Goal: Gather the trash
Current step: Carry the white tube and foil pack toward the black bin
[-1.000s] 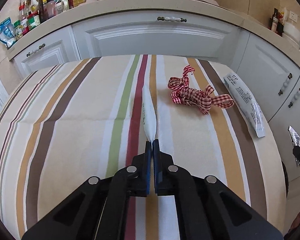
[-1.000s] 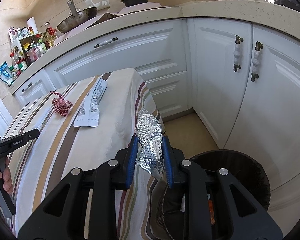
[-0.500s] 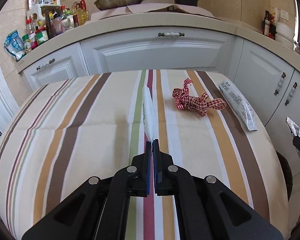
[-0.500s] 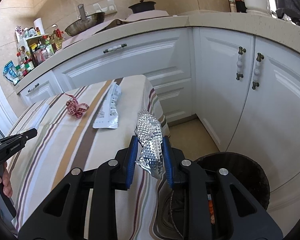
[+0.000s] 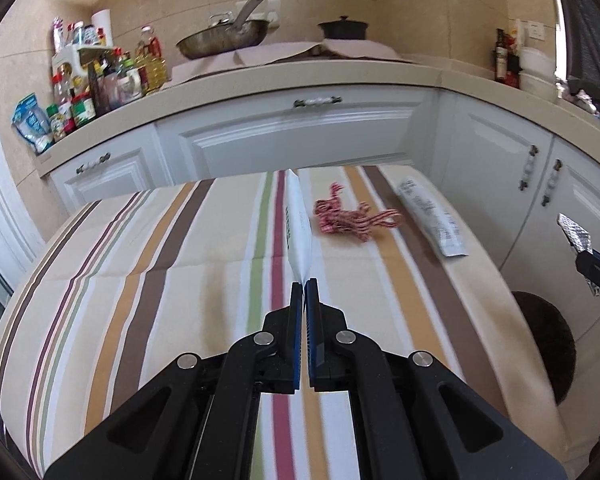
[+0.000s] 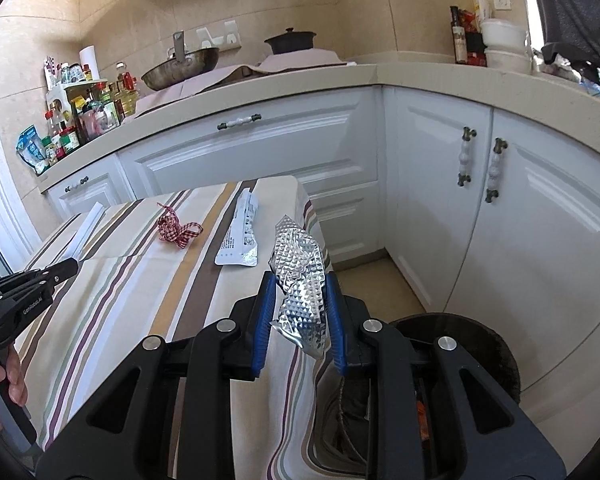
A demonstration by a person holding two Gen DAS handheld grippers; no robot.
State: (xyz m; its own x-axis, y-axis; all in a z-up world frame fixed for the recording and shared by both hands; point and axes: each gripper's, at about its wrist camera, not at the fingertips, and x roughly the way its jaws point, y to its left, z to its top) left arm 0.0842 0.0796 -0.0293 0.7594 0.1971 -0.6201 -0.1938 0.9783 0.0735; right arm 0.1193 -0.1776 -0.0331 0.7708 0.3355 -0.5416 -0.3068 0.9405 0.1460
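Holding two pieces of trash at once, one per gripper, neither binned yet. Left gripper point(image 5: 304, 284): jaws fully closed, pinching the tail end of a flat white packet point(image 5: 299, 224), which stands edge-on above the striped tablecloth point(image 5: 148, 280) (clear of the cloth, as far as I can judge). Right gripper point(image 6: 300, 300): jaws nearly closed, clamped on a crumpled embossed foil wrapper point(image 6: 300, 276), which sticks up and hangs down between the pads.

Progress est.: mid-task. Bin point(image 6: 496, 344) sits on the floor just beside the table corner, below and to the right of the right gripper; foil is near it but not over the opening. Two items left on the cloth: red checked ribbon point(image 6: 178, 230) and a long white printed sachet point(image 6: 240, 236), near each other, sachet close to the table's right edge. So remaining = drop foil, drop white packet, then fetch ribbon + sachet.

Hard to make out:
- bin contents mostly blocked by the right gripper body; something dark and a bit of orange in there, can't ID.
- print on the sachet and packet too small to read.
- left-wrist view is motion-blurred; bin shows only as a dark arc past the table edge.
- person: only a hand point(image 6: 4, 380) on the left gripper's handle is visible.
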